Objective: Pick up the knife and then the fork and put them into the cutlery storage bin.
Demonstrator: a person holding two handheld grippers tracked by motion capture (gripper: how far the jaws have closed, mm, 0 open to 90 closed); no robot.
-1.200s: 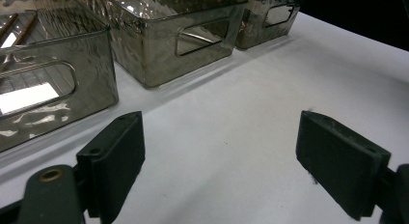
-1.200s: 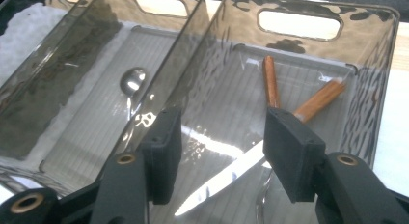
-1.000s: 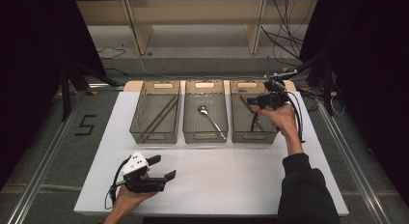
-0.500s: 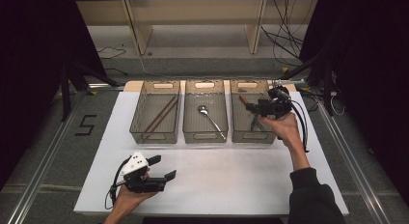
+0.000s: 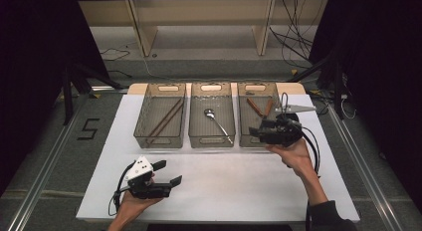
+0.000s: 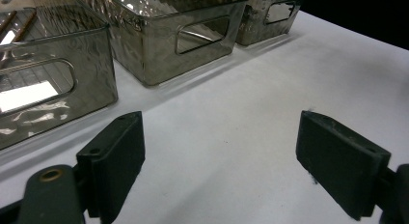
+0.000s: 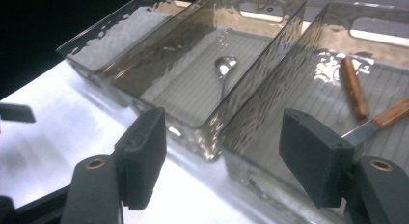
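Knives [image 5: 260, 107] in right bin [image 5: 245, 139], beyond empty right claw [image 5: 255, 134], just opening.

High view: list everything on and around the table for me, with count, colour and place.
bins: three, smoky clear plastic, in a row at the table's far side
chopsticks: a pair, brown, in the left bin
spoon: one, silver, in the middle bin
knives: two, wooden-handled, in the right bin
table: one, white top
shelf unit: one, pale wood, behind the table
left gripper: black, open, near edge
right gripper: black, jaws just opened wider, nothing between them, by the right bin
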